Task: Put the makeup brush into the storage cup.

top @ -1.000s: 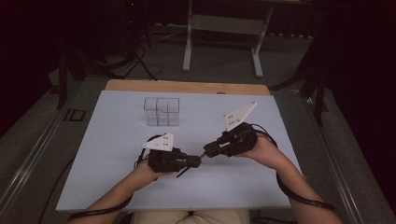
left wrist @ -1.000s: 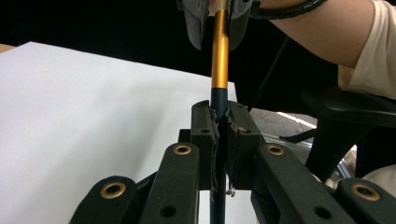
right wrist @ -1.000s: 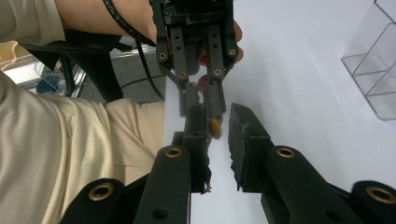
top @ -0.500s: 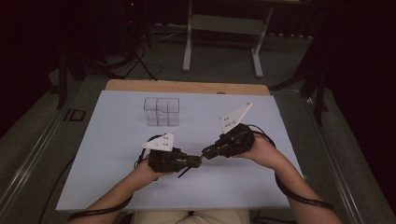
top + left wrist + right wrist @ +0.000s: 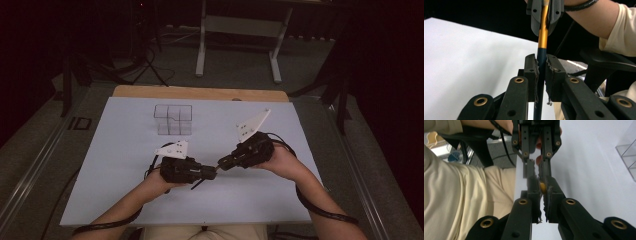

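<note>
Dark floor and black curtains are surrounding the white table (image 5: 125, 165), and a metal stand (image 5: 240, 30) is standing behind its far wooden edge. On the far-left part of the table a clear plastic organizer (image 5: 173, 120) with small compartments is sitting alone.

I am watching both hands meeting near the middle of the table, close to the person's side. Between them a pen (image 5: 543, 47) is being held, with a yellow upper half and a dark blue lower half. Its long axis is running from one gripper straight to the other, roughly level above the table (in the high view it is nearly hidden between the tips).

The left gripper (image 5: 212, 173) is pointing to the right, and in the left gripper view its jaws have just been opening a little; the pads are standing narrow around the dark blue end, and I cannot tell if they are pressing it. The right gripper (image 5: 222, 163) is pointing left and a little toward the person, and its pads are clamping the yellow end tightly.
</note>
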Tool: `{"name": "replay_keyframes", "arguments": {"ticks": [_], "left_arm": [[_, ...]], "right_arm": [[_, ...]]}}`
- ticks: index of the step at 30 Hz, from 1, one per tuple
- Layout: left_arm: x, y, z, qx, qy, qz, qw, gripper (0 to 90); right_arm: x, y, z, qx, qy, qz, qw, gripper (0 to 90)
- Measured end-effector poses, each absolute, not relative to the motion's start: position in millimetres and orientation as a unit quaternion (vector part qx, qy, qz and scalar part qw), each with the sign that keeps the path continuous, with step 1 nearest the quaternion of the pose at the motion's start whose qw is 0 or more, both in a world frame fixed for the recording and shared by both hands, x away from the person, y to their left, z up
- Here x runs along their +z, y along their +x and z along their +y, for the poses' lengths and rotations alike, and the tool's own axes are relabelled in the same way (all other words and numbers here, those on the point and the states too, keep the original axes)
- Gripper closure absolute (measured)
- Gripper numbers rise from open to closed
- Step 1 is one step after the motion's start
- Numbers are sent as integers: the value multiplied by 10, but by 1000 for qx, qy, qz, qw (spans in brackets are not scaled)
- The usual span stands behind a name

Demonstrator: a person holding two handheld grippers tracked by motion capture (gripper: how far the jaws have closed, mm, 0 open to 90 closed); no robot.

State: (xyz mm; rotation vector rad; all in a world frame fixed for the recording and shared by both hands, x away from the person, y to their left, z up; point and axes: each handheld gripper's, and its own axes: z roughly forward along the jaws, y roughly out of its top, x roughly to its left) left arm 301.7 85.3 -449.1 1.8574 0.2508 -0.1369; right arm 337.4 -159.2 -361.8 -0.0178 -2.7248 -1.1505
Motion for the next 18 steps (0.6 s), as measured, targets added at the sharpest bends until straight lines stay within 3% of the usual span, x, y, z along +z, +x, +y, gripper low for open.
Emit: {"name": "replay_keyframes", "arguments": {"ticks": [12,18], "left_arm": [[-4423,3026,804,-64,811,105,572,792],[-4391,3020,791,-60,820,98,561,835]], "right_arm": [[-3648,3354,-1546,-363,2,-927,92,844],[-3635,3351,-1515,-360,6,-928,94,844]]}}
